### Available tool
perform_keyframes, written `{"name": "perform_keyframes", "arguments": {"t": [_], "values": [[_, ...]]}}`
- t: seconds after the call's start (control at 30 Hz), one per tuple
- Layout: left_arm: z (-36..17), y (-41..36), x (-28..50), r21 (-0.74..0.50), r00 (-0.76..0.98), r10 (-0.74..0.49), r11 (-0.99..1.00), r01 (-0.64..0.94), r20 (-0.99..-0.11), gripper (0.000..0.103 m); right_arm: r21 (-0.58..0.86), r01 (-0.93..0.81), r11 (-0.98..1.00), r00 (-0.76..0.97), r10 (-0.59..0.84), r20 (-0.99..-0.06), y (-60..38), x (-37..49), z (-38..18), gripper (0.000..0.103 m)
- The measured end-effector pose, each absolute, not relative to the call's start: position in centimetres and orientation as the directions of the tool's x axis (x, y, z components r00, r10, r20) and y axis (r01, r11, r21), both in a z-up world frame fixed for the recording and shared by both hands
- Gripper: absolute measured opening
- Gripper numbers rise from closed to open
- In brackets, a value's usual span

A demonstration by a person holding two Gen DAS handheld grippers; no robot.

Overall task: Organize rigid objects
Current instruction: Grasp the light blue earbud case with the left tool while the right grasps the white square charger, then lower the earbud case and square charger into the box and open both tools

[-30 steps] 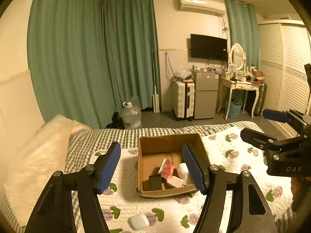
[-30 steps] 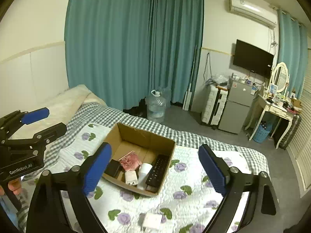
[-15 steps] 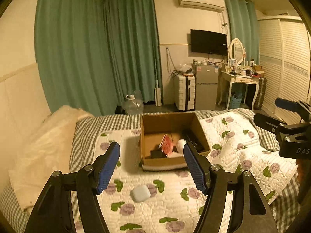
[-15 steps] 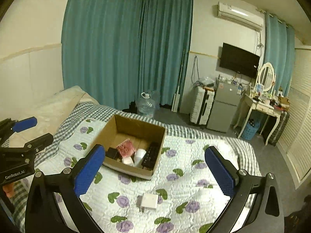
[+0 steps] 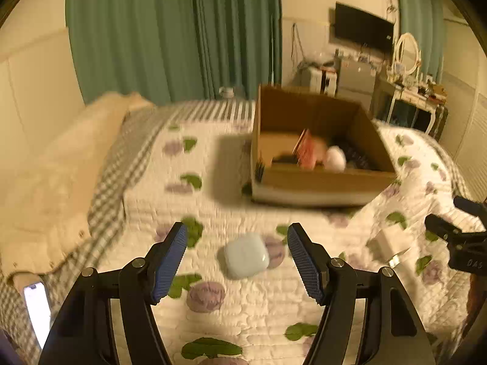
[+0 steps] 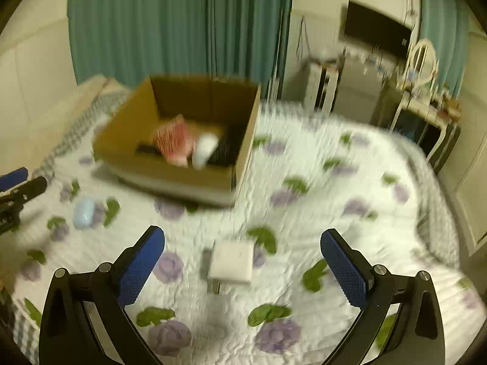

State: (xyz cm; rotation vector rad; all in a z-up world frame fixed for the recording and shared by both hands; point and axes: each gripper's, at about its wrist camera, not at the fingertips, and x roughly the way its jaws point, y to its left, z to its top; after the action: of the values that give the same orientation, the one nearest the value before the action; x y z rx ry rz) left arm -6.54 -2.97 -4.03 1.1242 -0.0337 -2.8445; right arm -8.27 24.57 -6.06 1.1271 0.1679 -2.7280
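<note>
Above the quilt [image 5: 146, 200], left gripper [image 5: 234, 261] and right gripper [image 6: 243, 269] both gape

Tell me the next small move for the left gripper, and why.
Probably ease the left gripper down around the blue case and close. Its jaws are open, the case lies on the quilt between them, not yet in the box.

Both wrist views low over quilt [image 5: 146, 200], sharing cardboard box [image 6: 170, 179].
</note>
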Motion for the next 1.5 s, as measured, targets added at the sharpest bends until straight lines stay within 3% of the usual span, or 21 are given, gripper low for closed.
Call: {"name": "perform_keyframes", "arguments": {"t": [0.2, 0.43, 0.5, 0.57, 0.6, 1.13, 1.23, 1.27, 1.5], "values": [[-7.4, -2.9, -8.1, 0.024, -0.646, -0.041, -0.999, 0.035, -0.762, 0.071, -0.008, 0.220, -0.975, -0.601, -0.129, -0.789, 23.7, -10.6, -11.3, 0.103], [-9.4, -2.7, -9.1, 0.025, -0.589, -0.039, -0.999, 0.032, -0.807, 0.071, 0.004, 0.211, -0.977, -0.545, -0.121, -0.829, 22.9, -12.8, -14.3, 0.093], [-9.8, -2.8, -9.3, 0.027, -0.576, -0.043, -0.999, 0.037, -0.816, 0.071, -0.001, 0.208, -0.978, -0.527, -0.111, -0.842, 22.9, -13.0, -14.9, 0.083], [-10.1, -2.9, -9.5, 0.029, -0.565, -0.048, -0.999, 0.043, -0.824, 0.071, 0.004, 0.212, -0.977, -0.497, -0.111, -0.860, 23.0, -13.3, -15.7, 0.052], [-10.1, -2.9, -9.6, 0.030, -0.560, -0.049, -0.999, 0.044, -0.827, 0.071, -0.002, 0.210, -0.978, -0.491, -0.104, -0.865, 23.0, -13.3, -15.9, 0.051], [-11.9, -4.2, -13.0, -0.014, -0.486, -0.037, -0.995, 0.102, -0.873, 0.071, 0.052, 0.221, -0.974, -0.617, -0.180, -0.766, 23.6, -11.6, -10.8, 0.050], [-11.9, -4.1, -12.8, -0.038, -0.493, -0.005, -0.996, 0.077, -0.870, 0.066, 0.058, 0.218, -0.974, -0.629, -0.185, -0.755, 24.2, -11.6, -10.1, 0.050], [-11.8, -4.0, -12.7, -0.049, -0.501, 0.009, -0.997, 0.066, -0.865, 0.054, 0.058, 0.215, -0.975, -0.634, -0.184, -0.751, 24.4, -11.6, -9.8, 0.050], [-9.3, -2.3, -10.7, 0.008, -0.584, -0.006, -1.000, 0.000, -0.812, 0.054, 0.059, 0.194, -0.979, -0.679, -0.177, -0.712, 25.8, -10.7, -6.9, 0.050]]}}
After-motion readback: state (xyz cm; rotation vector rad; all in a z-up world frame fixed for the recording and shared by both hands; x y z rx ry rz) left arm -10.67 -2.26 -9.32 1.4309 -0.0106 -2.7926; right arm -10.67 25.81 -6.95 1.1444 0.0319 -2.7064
